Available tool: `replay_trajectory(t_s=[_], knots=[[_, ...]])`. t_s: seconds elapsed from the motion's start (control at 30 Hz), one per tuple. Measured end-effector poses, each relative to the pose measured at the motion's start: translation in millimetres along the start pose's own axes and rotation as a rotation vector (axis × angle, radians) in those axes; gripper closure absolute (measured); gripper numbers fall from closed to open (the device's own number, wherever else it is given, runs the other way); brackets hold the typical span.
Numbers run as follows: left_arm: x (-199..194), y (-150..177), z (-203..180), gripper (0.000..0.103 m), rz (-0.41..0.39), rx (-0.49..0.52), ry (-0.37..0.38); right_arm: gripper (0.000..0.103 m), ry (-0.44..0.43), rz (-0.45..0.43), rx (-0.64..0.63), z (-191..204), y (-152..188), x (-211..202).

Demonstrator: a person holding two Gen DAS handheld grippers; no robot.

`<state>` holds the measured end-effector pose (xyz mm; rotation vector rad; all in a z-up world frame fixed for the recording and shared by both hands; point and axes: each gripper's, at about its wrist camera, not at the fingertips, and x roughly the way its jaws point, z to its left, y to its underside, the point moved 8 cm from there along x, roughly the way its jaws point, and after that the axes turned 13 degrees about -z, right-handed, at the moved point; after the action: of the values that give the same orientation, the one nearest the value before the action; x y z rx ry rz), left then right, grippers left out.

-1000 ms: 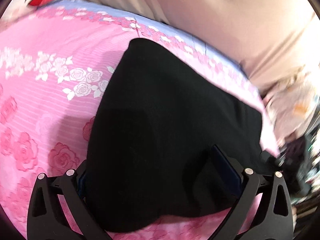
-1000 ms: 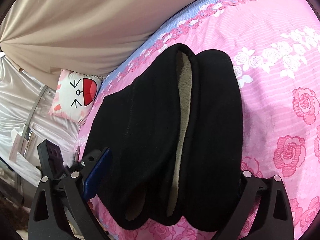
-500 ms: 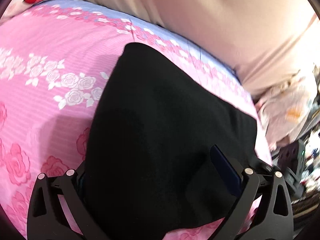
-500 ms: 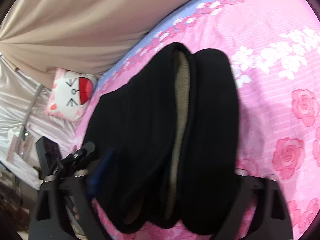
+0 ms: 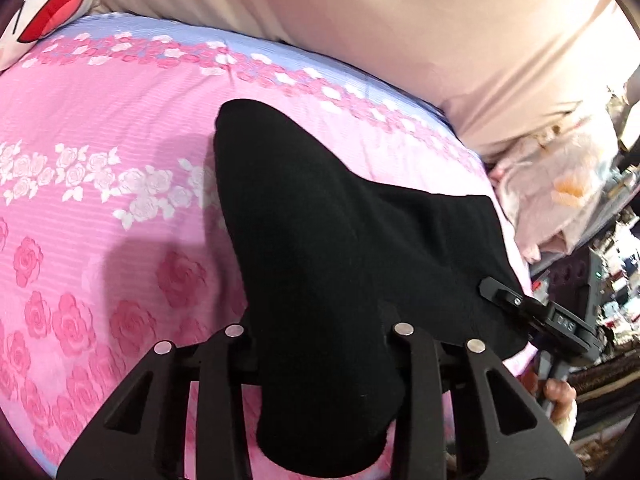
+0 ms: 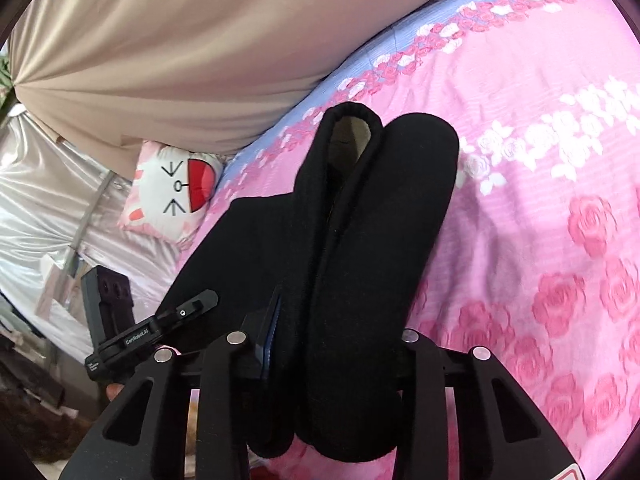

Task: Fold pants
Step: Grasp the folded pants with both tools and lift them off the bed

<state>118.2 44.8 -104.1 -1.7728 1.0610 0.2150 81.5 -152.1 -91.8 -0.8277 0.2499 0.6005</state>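
Black fleece pants (image 5: pixel 340 248) lie folded on the pink rose bedspread (image 5: pixel 100 168). My left gripper (image 5: pixel 320 344) is shut on the near edge of the pants, which bunch up between its fingers. In the right wrist view the pants (image 6: pixel 360 264) show stacked folded layers with a tan lining at the far end. My right gripper (image 6: pixel 324 344) is shut on the near end of those layers. Each gripper shows in the other's view: the right one (image 5: pixel 536 316) at the pants' right edge, the left one (image 6: pixel 152 332) at their left edge.
A beige curtain (image 5: pixel 400 32) hangs along the far side of the bed. A white and red cartoon cushion (image 6: pixel 172 192) lies at the bed's far corner. Pale fabric and clutter (image 5: pixel 560 200) sit past the bed's right edge.
Both grippers have closed from open onto the near edge of the pants. The cloth is now bunched and lifted between the fingers.
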Motion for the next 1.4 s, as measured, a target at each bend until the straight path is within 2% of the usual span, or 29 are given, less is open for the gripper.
replay_trajectory(t_s=[0.13,0.2,0.27,0.33,0.4,0.43,0.47,0.57,0.7,0.9,1.2,1.4], knots=[[-4,24,0,0.070,0.100,-0.045,0.019,0.069,0.013,0.029,0.056,-13,15,-21],[5,39,8,0.066,0.142,-0.070,-0.006,0.068,0.024,0.046,0.070,-21,25,-21],[12,46,18,0.056,0.156,-0.124,-0.002,0.067,0.031,0.052,0.097,-30,32,-16],[18,48,24,0.052,0.167,-0.186,0.028,0.066,0.019,0.033,0.132,-37,31,-14],[20,46,27,0.053,0.169,-0.217,0.052,0.066,0.009,0.025,0.141,-37,29,-14],[20,45,26,0.057,0.173,-0.222,0.058,0.067,0.010,0.020,0.127,-34,28,-15],[18,43,23,0.065,0.166,-0.220,0.066,0.067,0.010,0.016,0.118,-31,27,-15],[3,31,5,0.071,0.112,-0.140,0.088,0.068,-0.006,-0.006,0.082,-15,20,-23],[-16,14,-25,0.071,0.071,-0.067,0.152,0.068,-0.054,-0.039,0.018,12,8,-36],[-43,-11,-51,0.071,-0.004,0.020,0.202,0.068,-0.102,-0.130,-0.061,45,-23,-66],[-89,-82,-101,0.071,-0.193,0.201,0.244,0.068,-0.181,-0.270,-0.216,106,-80,-100],[-102,-139,-132,0.070,-0.341,0.335,0.235,0.068,-0.220,-0.373,-0.351,146,-139,-109]])
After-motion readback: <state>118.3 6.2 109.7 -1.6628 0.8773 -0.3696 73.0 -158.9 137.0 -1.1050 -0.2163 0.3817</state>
